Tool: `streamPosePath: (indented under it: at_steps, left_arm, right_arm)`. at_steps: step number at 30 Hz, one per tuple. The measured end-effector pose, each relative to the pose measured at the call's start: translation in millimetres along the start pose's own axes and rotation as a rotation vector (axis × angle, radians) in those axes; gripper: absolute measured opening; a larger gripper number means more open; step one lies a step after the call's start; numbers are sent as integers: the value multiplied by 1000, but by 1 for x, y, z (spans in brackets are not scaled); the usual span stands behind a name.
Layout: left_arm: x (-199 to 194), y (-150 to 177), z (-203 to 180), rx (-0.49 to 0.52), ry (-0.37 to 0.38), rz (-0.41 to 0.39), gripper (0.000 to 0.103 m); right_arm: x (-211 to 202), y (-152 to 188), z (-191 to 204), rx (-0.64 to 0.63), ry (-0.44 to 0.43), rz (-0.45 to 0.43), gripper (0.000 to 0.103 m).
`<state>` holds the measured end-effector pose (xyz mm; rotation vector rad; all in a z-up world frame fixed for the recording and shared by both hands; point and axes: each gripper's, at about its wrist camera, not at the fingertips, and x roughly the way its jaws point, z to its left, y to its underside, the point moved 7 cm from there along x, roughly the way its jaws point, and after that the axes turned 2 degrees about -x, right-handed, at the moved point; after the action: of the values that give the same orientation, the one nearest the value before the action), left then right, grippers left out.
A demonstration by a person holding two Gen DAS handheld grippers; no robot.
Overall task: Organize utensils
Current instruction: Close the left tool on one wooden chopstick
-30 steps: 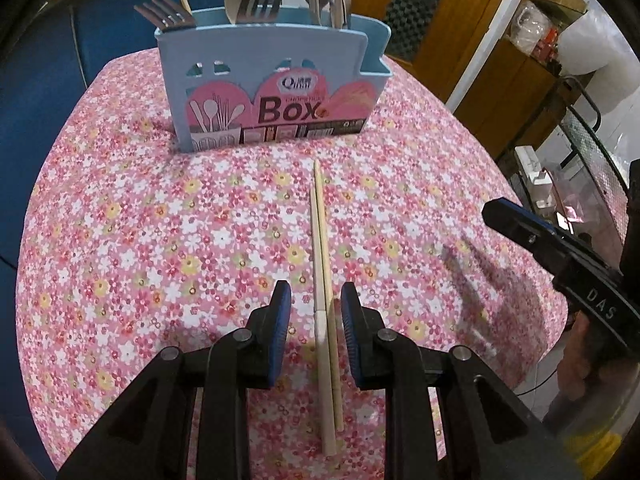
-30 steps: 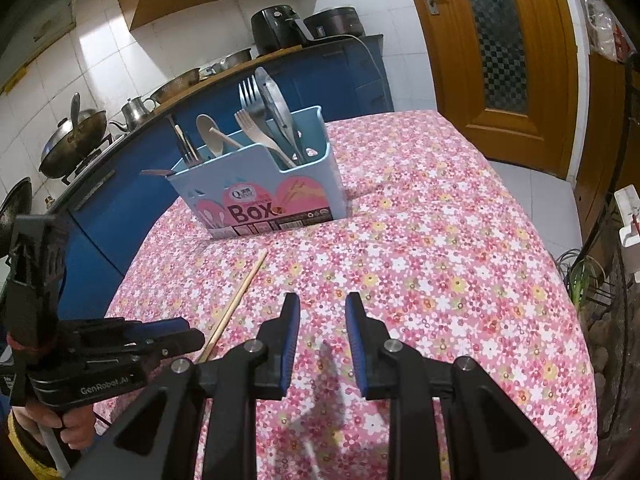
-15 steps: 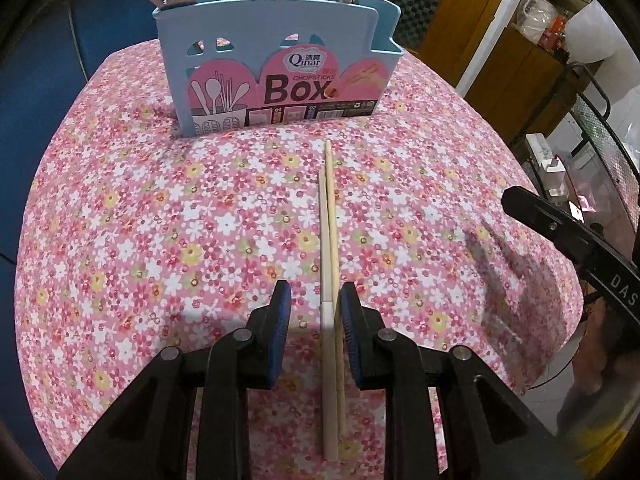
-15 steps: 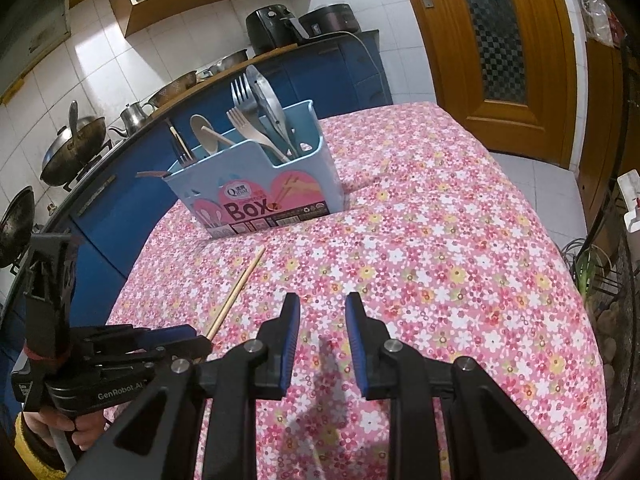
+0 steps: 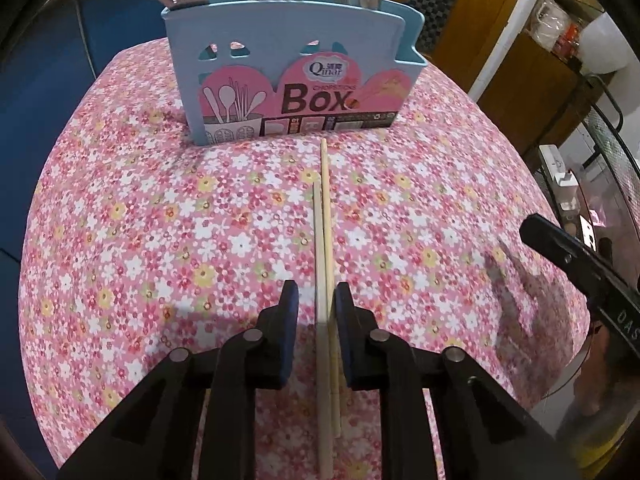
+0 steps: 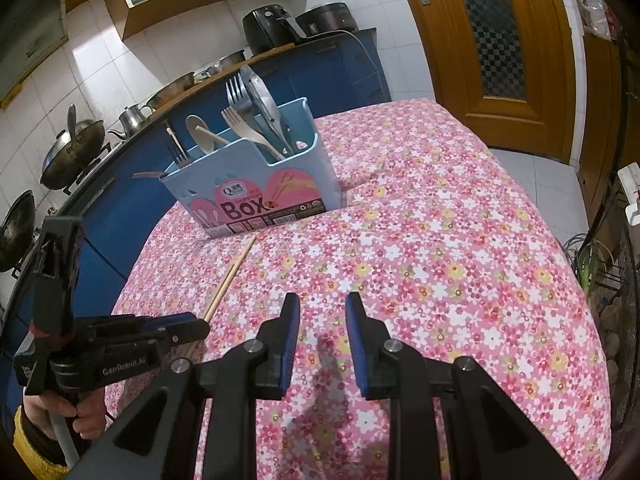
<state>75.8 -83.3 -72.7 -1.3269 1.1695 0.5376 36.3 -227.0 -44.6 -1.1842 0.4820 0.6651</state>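
A: Start close in. What is the left gripper (image 5: 313, 304) doing?

B: Its jaws have just been closing, with the 2 chopsticks (image 5: 325, 240) between them. The right pad looks to be against the chopsticks, while a sliver of cloth shows by the left pad, so the jaws are narrow but not yet pinching.

A: And where do the chopsticks lie?

B: Flat on the counter (image 5: 120, 240), on its pink flowered cloth, side by side and touching. They run from under the left gripper straight toward the box, and the longer-reaching one ends just short of the box's front wall.

A: The right gripper (image 6: 322, 306)?

B: It hangs over bare cloth, well to the side of the chopsticks, jaws spread with nothing between them. A hand (image 6: 76, 412) holding the left gripper's handle shows at the lower left of the right wrist view.

A: Farther back?

B: The blue utensil box (image 5: 288, 76) stands upright, labelled "Box". Forks (image 6: 236, 96), a pale spoon (image 6: 198, 130) and other utensils stick up out of it. Behind it are blue cabinets (image 6: 320, 76), with pots (image 6: 68, 152) along their top, and a wooden door (image 6: 492, 32) to the right.
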Motion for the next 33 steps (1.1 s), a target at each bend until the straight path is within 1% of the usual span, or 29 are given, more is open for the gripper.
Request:
streamPosePath:
  at_steps: [4,10,15,17,22,27,31,33]
  left_arm:
    - [3,-7,-1,-1,7,0,8]
    - [3,-11,-5,-22,72,-11,8]
    - [-5,-5,-2,-32,88,-23,8]
    - [-8,-3,-1,-39,106,-25,8]
    - [-5,8,4,-81,160,28,8]
    - [-6,7,2,-72,156,29,8]
    - [-6,4,0,-83,156,19,8]
    - [-10,5,5,-78,143,11,8]
  right_arm:
    - [2,2,-1,1,-3,7,26]
    - [3,2,-2,3,-4,8,26]
    - [4,2,-2,3,-5,7,26]
    - [4,3,-1,0,-6,8,26]
    - [5,4,3,-6,-8,12,26]
    - [4,3,7,-14,-8,11,26]
    - [3,3,7,-17,-9,9,26]
    - [3,3,7,-16,-8,9,26]
